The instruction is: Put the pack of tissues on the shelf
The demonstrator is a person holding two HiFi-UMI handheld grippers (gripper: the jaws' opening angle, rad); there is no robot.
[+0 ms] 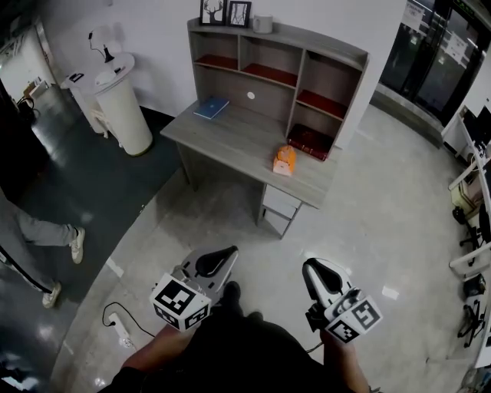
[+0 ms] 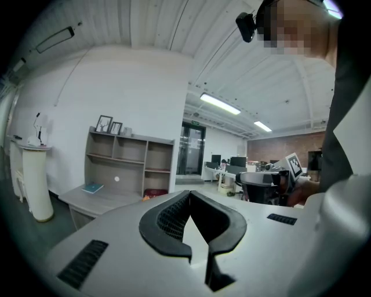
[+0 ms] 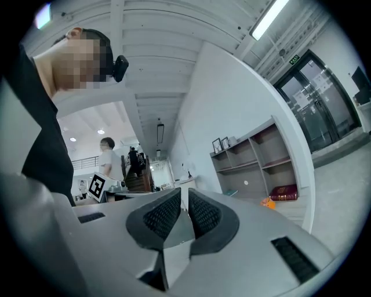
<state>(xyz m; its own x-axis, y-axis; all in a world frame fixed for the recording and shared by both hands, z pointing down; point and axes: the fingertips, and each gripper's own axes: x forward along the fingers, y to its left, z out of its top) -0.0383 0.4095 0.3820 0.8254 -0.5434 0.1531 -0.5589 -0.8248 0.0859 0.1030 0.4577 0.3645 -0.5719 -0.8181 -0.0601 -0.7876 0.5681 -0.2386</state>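
The orange pack of tissues [image 1: 284, 160] lies on the grey desk [image 1: 230, 142], near its front right edge, below the shelf unit [image 1: 276, 69]. In the right gripper view the pack [image 3: 267, 202] shows small and far off beside a red book [image 3: 285, 192]. Both grippers hang low over the floor, well short of the desk. My left gripper [image 1: 217, 261] is shut and holds nothing; its tips [image 2: 189, 192] meet. My right gripper [image 1: 318, 272] is also shut and empty, its pads [image 3: 202, 214] close together.
A blue book [image 1: 211, 107] lies on the desk's left part, and a red book [image 1: 311, 141] fills the lower right compartment. Picture frames [image 1: 225, 12] top the shelf. A white cylindrical stand [image 1: 123, 107] and a person's legs [image 1: 46, 230] are at left. A power strip [image 1: 119, 322] lies on the floor.
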